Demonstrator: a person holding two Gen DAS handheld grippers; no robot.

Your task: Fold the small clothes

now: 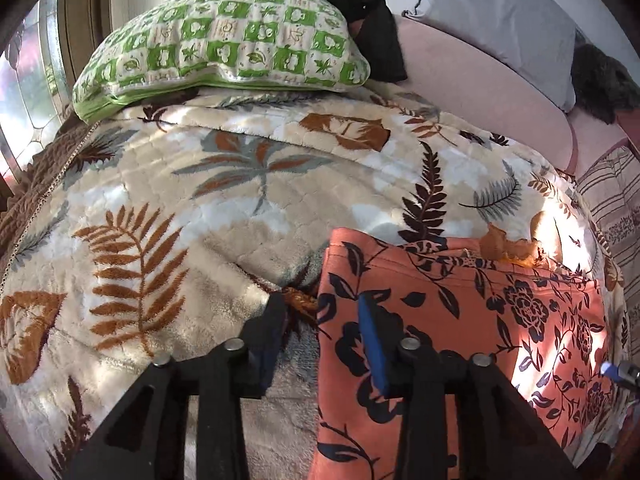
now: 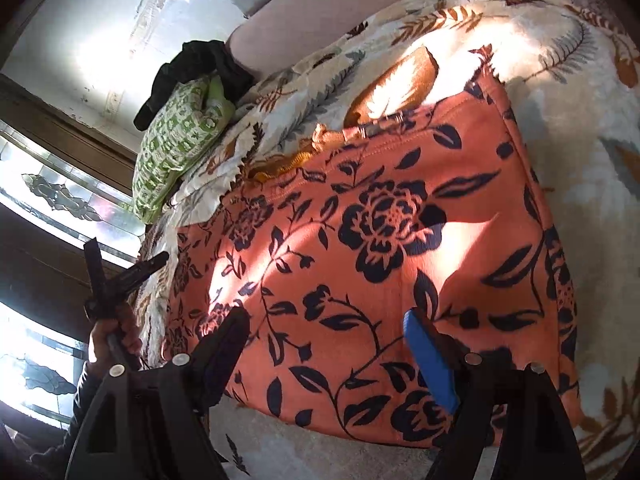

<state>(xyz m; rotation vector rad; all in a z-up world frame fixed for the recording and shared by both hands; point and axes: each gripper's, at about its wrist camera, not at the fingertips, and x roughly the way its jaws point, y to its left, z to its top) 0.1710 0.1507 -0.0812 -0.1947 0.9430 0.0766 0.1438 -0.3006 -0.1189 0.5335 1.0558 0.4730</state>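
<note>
Folded orange garment (image 2: 360, 248) on blanket (image 1: 200, 208)

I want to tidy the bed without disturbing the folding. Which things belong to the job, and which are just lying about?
Job: orange floral garment, left gripper, right gripper.
Lying about: green pillow, black cloth, leaf blanket, grey pillow.

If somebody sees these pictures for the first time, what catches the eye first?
First the orange garment with dark flowers, lying flat on the leaf-patterned blanket below both open grippers. Next the green-and-white checked pillow at the far end of the blanket, with a black cloth heaped behind it.
</note>
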